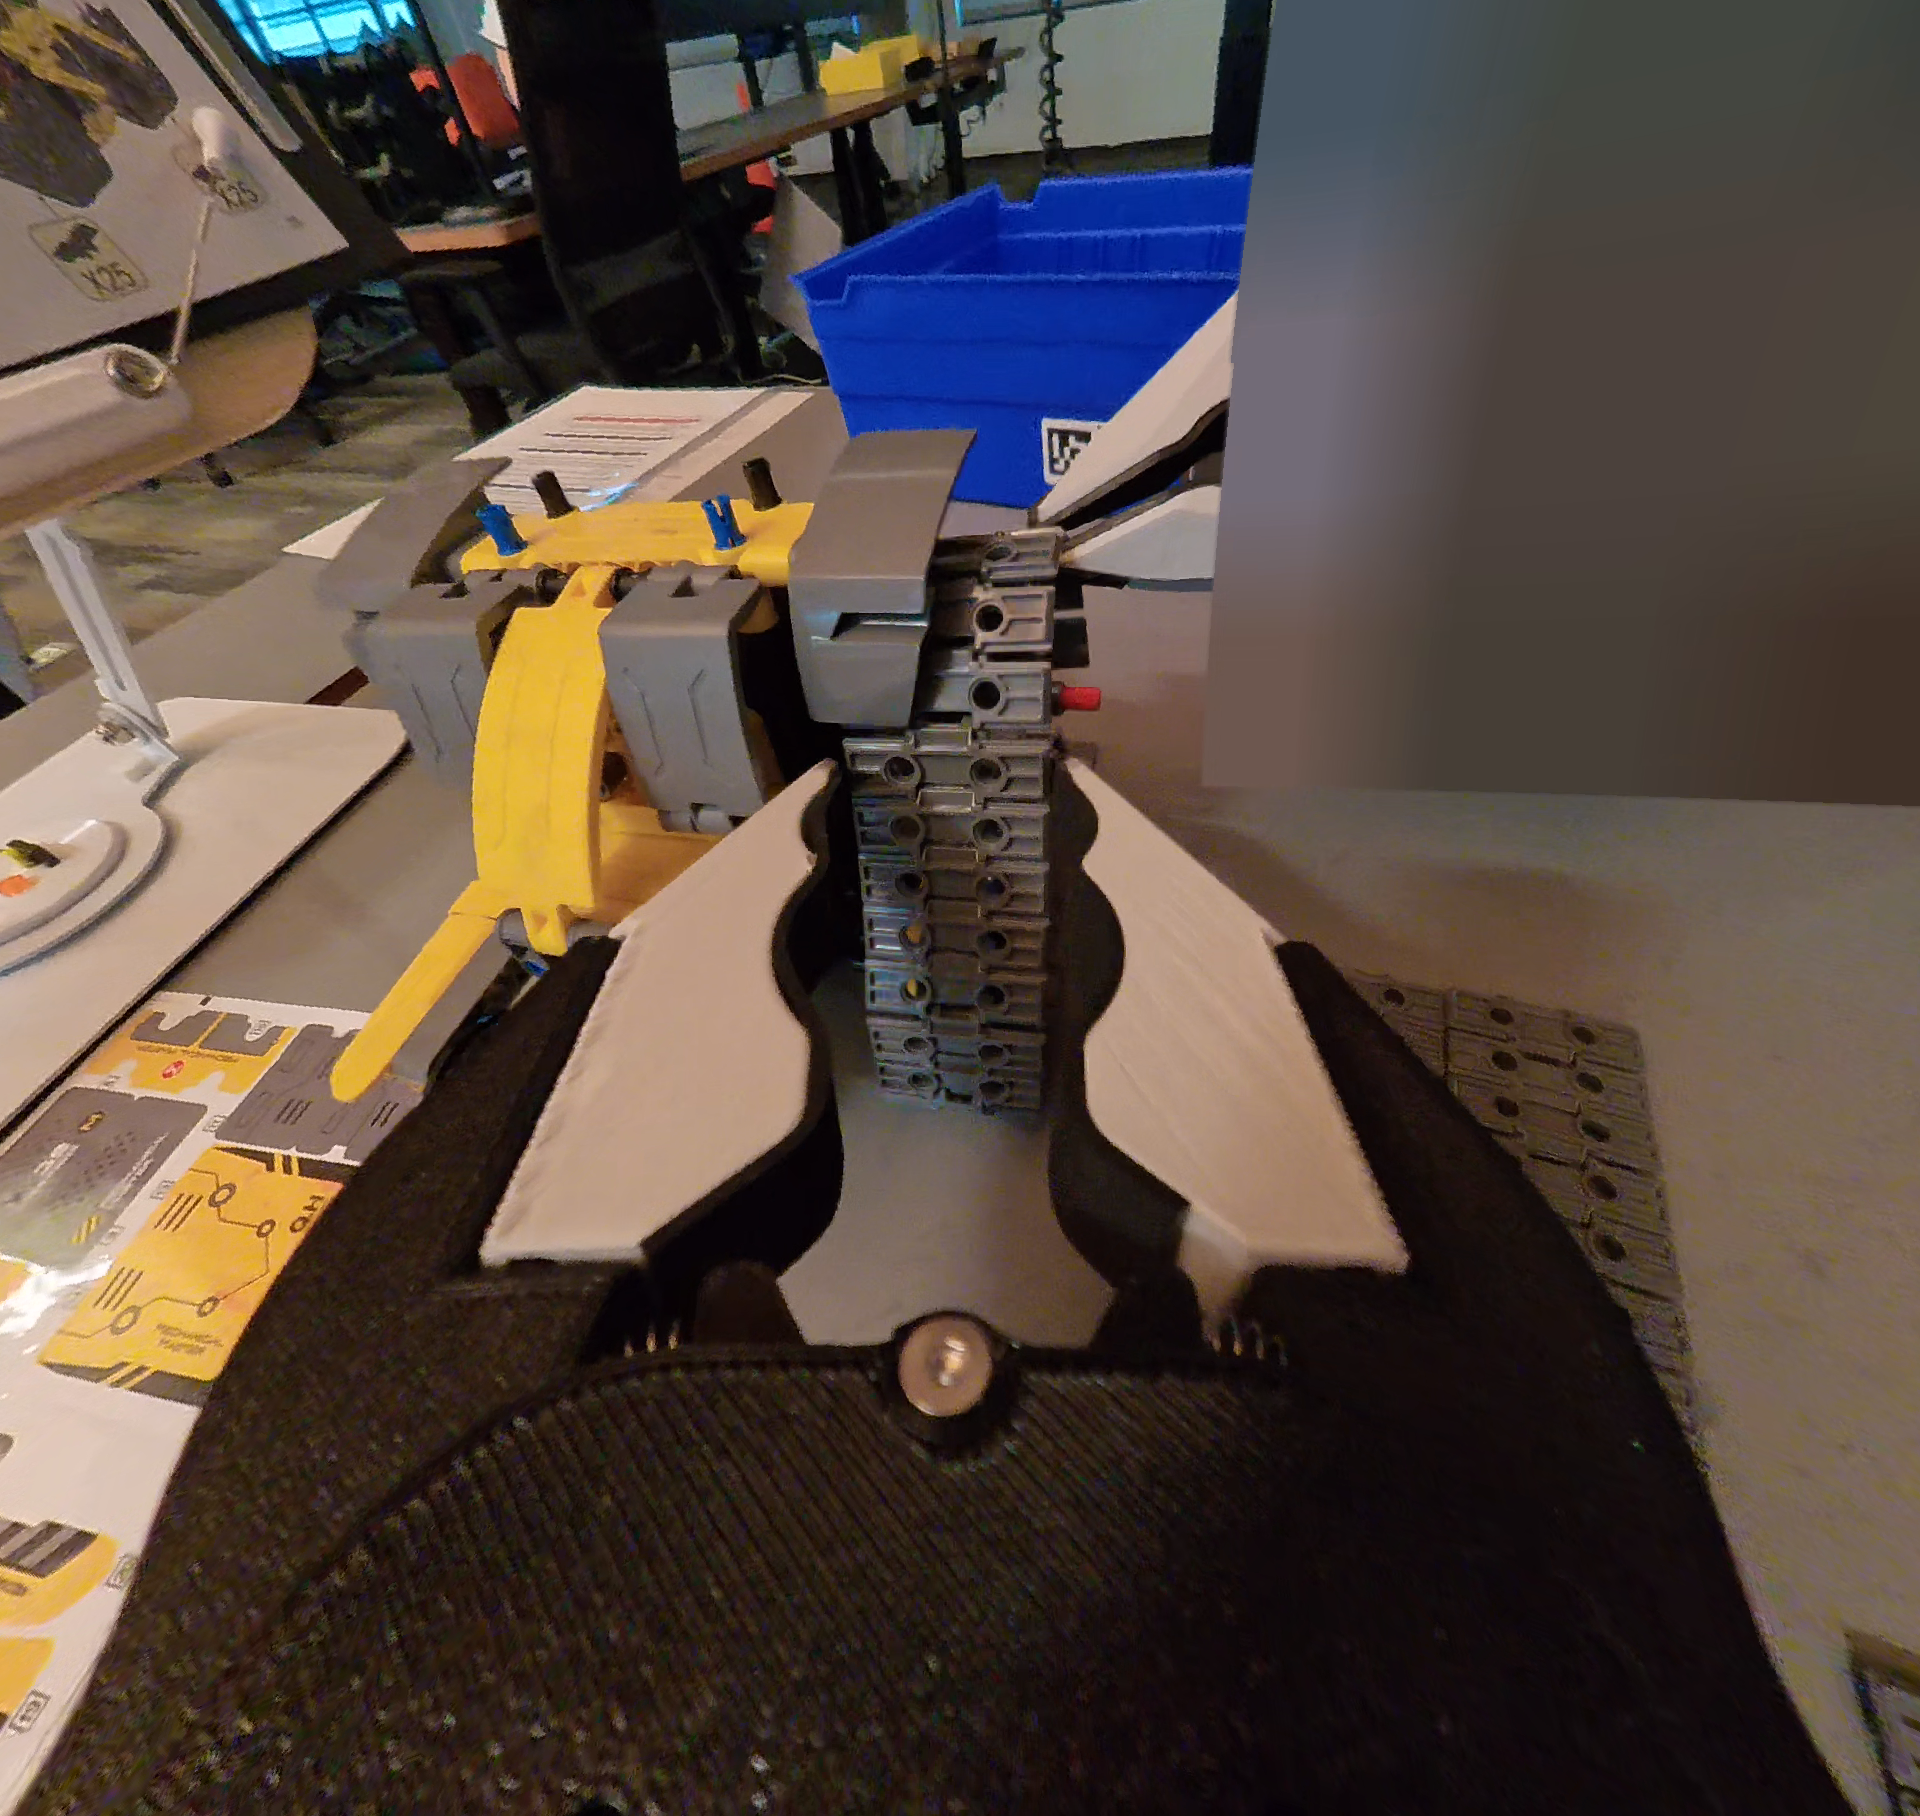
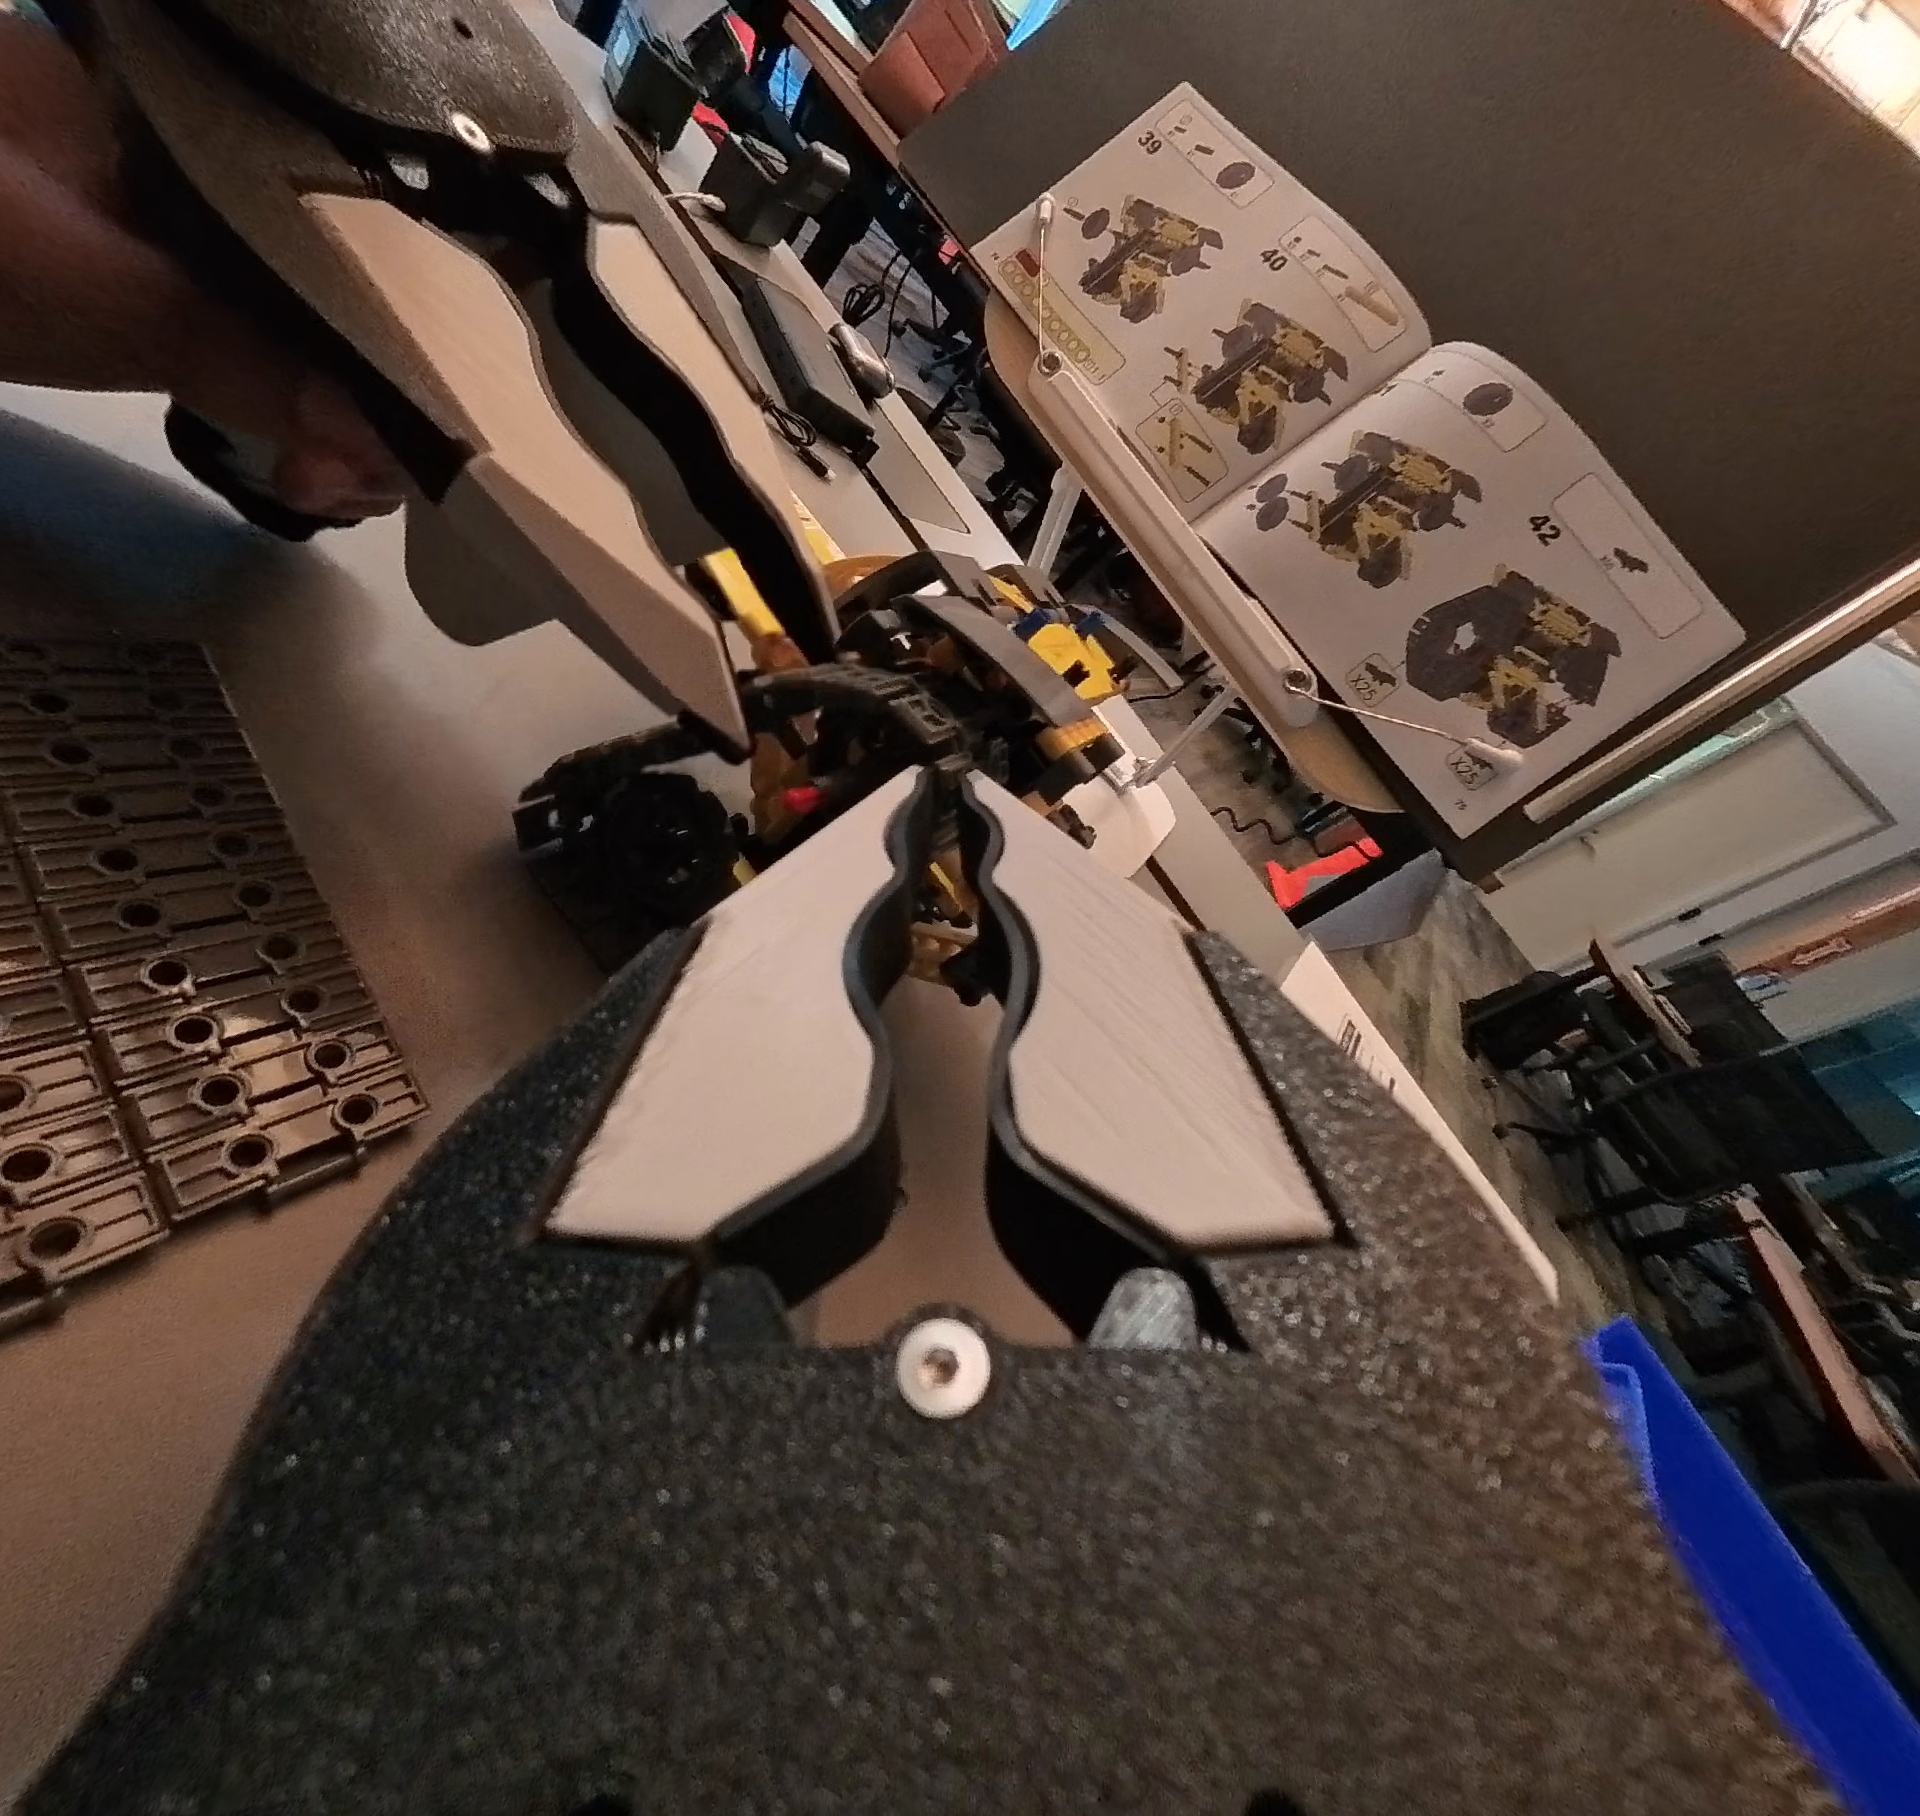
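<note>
Left tool [image 1: 951, 779] clamping grey track [image 1: 951, 893] of yellow model [image 1: 582, 727] standing on table [image 1: 1558, 914]. Right tool [image 2: 943, 795] pinching track links [image 2: 883, 691] up top; hard pull risking links popping, model tipping.

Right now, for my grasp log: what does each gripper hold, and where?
Left gripper clamps the grey track across its side edges; right gripper apparently pinches that track's upper links.
</note>
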Demonstrator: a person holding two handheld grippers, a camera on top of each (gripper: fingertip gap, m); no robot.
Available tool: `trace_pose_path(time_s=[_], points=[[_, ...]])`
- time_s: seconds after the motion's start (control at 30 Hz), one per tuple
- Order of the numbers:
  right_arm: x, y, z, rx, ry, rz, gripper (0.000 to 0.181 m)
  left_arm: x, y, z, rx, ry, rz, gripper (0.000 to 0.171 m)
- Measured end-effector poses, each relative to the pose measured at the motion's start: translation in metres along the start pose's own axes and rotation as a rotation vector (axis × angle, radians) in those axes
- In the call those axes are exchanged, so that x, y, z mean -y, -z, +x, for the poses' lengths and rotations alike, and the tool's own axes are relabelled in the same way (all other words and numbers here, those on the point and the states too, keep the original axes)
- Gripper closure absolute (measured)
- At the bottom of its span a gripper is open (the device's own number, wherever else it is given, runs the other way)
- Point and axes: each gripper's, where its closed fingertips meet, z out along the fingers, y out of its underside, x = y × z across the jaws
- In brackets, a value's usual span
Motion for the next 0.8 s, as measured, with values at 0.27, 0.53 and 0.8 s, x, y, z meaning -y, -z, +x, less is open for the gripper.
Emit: trace_pose_path(time_s=[0.27,0.53,0.8], points=[[-0.002,0.0,0.002,0.015,-0.042,-0.002,0.178,0.006,0.004,-0.001,-0.003,0.01,0.033,0.137],[-0.01,-0.001,0.003,0.048,-0.09,-0.039,0.178,0.009,0.003,-0.003,0.013,0.006,0.045,0.137],[-0.015,-0.001,0.0,0.101,-0.15,-0.078,0.178,0.011,0.002,-0.004,0.027,-0.006,0.053,0.138]])
